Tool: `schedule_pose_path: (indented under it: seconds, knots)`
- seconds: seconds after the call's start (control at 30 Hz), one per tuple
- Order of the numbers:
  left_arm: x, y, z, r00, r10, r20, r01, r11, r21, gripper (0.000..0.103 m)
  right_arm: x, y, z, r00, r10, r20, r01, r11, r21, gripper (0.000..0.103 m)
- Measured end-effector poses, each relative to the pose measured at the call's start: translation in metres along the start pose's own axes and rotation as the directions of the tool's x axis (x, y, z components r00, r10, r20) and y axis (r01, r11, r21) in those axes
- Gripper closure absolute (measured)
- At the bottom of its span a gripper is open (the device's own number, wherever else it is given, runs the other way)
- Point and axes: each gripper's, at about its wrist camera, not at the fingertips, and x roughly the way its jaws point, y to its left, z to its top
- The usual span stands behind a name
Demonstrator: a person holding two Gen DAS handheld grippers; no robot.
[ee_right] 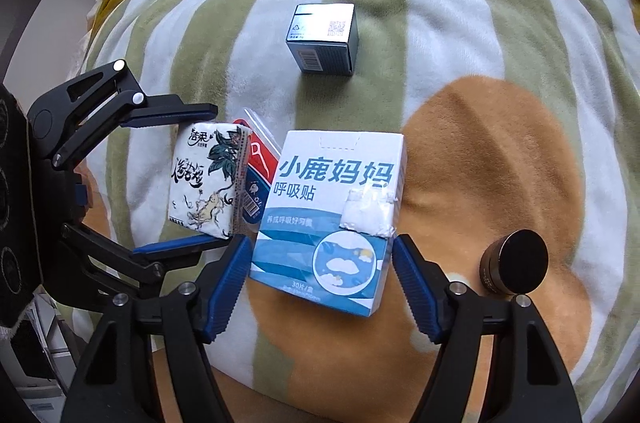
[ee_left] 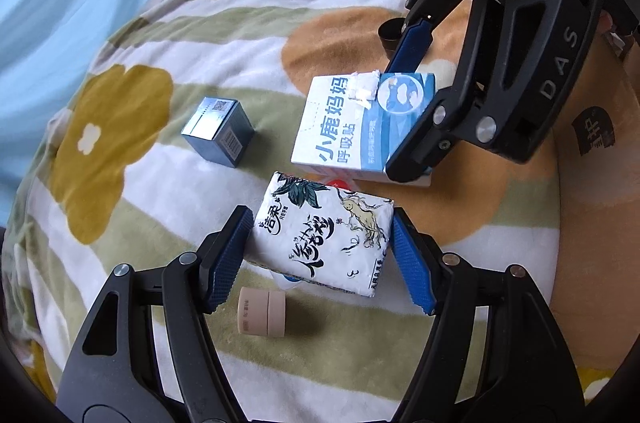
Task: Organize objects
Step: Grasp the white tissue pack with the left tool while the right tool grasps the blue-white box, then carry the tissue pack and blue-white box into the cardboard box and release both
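My left gripper (ee_left: 322, 255) has its blue pads against both sides of a white tissue pack with ink drawings (ee_left: 324, 235), which looks lifted and tilted; the pack also shows in the right wrist view (ee_right: 206, 179). My right gripper (ee_right: 320, 283) straddles a blue-and-white box with Chinese text (ee_right: 332, 211), pads close to its sides with slight gaps; the box also shows in the left wrist view (ee_left: 352, 127). A red-and-blue floss packet (ee_right: 258, 167) lies between pack and box.
All lies on a flowered, striped blanket (ee_left: 168, 23). A small blue carton (ee_left: 218, 131) sits to the left. A beige round jar (ee_left: 262, 311) lies under my left gripper. A dark round jar (ee_right: 512, 263) sits right of the box.
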Motion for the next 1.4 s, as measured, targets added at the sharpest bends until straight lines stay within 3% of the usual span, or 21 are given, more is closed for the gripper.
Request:
schedule_pose_path:
  seconds: [0.07,0.1,0.17,0.23,0.3,0.37,0.43,0.67,0.73,0.77,0.8,0.93,1.2,1.4]
  knots:
    - [-0.003,0.000,0.000,1.000,0.005,0.002,-0.005,1.000,-0.010,0.037,-0.002,-0.005,0.015,1.000,0.021,-0.005,-0.021,1.000,0.004,0.071]
    - [-0.004,0.001,-0.001,1.000,0.005,0.003,-0.005,1.000,-0.015,0.037,-0.003,-0.003,0.026,0.999,0.035,-0.014,-0.035,0.999,0.017,0.072]
    - [-0.007,0.001,-0.002,1.000,0.009,0.005,-0.009,1.000,-0.026,0.037,0.011,0.009,0.035,0.998,-0.014,-0.056,0.014,1.000,-0.001,0.072]
    - [-0.008,0.001,-0.004,1.000,0.010,0.006,-0.010,0.999,-0.038,0.037,0.011,0.010,0.037,0.999,-0.031,-0.033,0.030,0.999,-0.025,0.069]
    - [-0.010,0.001,-0.007,1.000,0.011,0.009,-0.011,0.999,-0.051,0.037,0.012,0.014,0.037,0.997,-0.064,-0.034,0.063,0.998,-0.032,0.035]
    - [-0.012,0.001,-0.011,1.000,0.015,0.008,-0.014,0.998,-0.056,0.037,0.012,0.016,0.036,0.998,-0.059,-0.030,0.059,0.998,-0.014,0.018]
    - [-0.013,0.001,-0.014,1.000,0.013,0.004,-0.013,0.998,-0.061,0.037,0.012,0.017,0.036,1.000,-0.014,-0.010,0.014,1.000,0.012,0.018]
    - [-0.014,0.003,-0.025,1.000,0.016,-0.010,-0.017,0.996,-0.085,0.037,0.029,0.017,0.053,0.998,-0.051,0.042,0.048,0.997,0.053,0.018]
    - [-0.014,0.004,-0.027,1.000,0.018,-0.011,-0.019,0.996,-0.092,0.037,0.032,0.016,0.054,0.998,-0.040,0.045,0.036,0.997,0.070,0.023]
    - [-0.015,0.004,-0.027,1.000,0.019,-0.011,-0.020,0.995,-0.095,0.037,0.032,0.015,0.054,0.999,-0.026,0.048,0.023,0.997,0.075,0.034]
    - [-0.016,0.003,-0.027,1.000,0.020,-0.010,-0.021,0.995,-0.098,0.037,0.032,0.014,0.054,0.999,-0.019,0.043,0.015,0.997,0.076,0.039]
    - [-0.024,0.003,-0.025,0.999,0.032,-0.006,-0.032,0.993,-0.113,0.037,0.024,0.014,0.052,0.998,-0.033,0.054,0.030,0.998,0.054,0.039]
    - [-0.062,-0.003,-0.008,0.997,0.079,0.013,-0.076,0.985,-0.156,0.037,-0.041,0.016,0.041,0.991,-0.035,0.127,0.038,0.999,-0.020,0.039]
    - [-0.102,-0.021,0.007,0.991,0.133,0.020,-0.126,0.971,-0.202,0.037,-0.088,0.048,0.035,0.983,-0.016,0.185,0.034,0.995,-0.094,0.039]
